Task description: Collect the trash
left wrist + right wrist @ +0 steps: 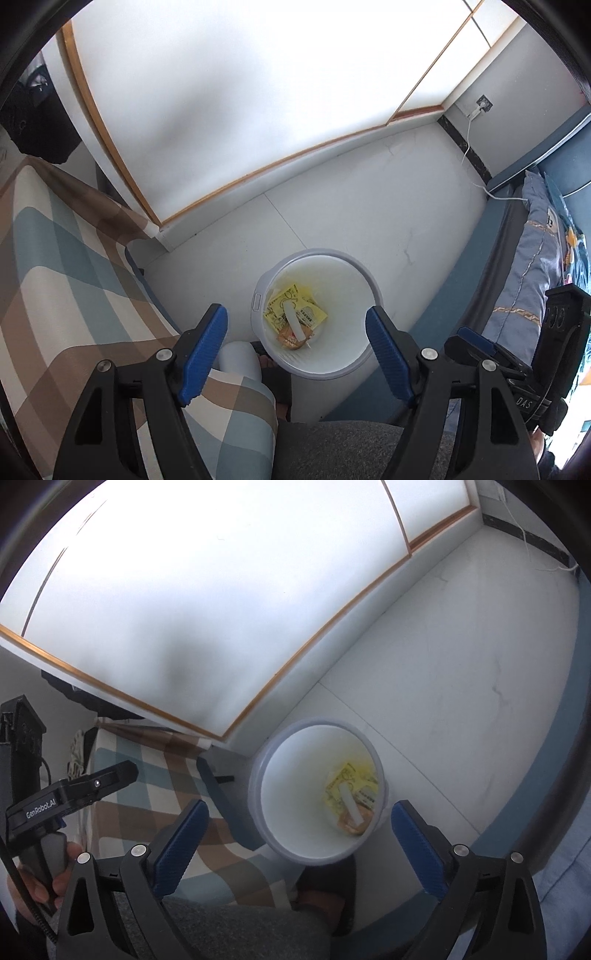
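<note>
A white round trash bin [343, 360] stands on the pale floor below both grippers; it also shows in the right wrist view [295, 775]. Inside lie a yellow wrapper [291, 299], a white tube-like piece [293, 321] and an orange wrapper [291, 341]; the same trash shows in the right wrist view [349, 794]. My left gripper [295, 350] is open and empty above the bin. My right gripper [299, 845] is open and empty above the bin's near rim. The right gripper's body [517, 354] shows at the right of the left wrist view; the left gripper's body [55, 805] shows at the left of the right wrist view.
A checked blue-brown cloth surface [74, 277] lies to the left of the bin. A bed with blue bedding [535, 258] is at the right. A white wardrobe with wood trim [221, 110] stands behind. A charger cable [469, 147] hangs by the wall. The person's foot in a dark slipper [325, 890] is beside the bin.
</note>
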Demonstrator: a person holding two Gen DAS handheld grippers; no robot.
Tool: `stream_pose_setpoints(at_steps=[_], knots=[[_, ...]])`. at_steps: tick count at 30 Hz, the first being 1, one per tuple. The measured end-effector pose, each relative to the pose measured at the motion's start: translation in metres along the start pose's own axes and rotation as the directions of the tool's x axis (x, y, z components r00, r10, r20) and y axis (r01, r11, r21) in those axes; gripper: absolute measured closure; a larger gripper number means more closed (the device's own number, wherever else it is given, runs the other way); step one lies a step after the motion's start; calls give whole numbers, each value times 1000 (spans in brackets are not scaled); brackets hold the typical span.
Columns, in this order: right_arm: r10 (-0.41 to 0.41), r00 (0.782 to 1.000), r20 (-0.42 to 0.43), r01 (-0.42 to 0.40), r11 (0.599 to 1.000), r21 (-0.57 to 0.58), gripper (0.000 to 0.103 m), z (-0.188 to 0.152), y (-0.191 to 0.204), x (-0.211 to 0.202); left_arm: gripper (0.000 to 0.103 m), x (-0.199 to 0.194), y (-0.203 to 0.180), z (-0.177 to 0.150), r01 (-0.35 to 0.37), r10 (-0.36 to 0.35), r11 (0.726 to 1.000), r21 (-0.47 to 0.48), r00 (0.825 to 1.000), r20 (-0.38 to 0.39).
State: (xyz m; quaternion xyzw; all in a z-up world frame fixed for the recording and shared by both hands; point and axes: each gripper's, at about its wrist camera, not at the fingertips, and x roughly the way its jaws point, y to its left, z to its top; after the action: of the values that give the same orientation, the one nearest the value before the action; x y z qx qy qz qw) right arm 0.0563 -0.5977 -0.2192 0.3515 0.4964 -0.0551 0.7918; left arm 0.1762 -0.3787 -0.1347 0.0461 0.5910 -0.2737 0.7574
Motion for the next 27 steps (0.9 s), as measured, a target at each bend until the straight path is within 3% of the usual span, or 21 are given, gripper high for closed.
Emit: stream_pose_setpoints(at_steps=[8,14,21,27], knots=[[7,997,78,-1,998,-69,2,-2,32,-30,29,-49,12,-7,-14,17,1000,-25,990,138],[20,988,153,1,991,-136,1,-1,67,-59,29,-90,29,-17,-7,25,997,-71,969,247],[103,972,213,-37,956,-292,1,-12,131,-94,29,-146,62,-37,-1,55,990,-138,920,388],[208,949,235,-100,911,-401,1,-29,186,-111,28,-195,99,-59,-22,130,977,-214,854,504]])
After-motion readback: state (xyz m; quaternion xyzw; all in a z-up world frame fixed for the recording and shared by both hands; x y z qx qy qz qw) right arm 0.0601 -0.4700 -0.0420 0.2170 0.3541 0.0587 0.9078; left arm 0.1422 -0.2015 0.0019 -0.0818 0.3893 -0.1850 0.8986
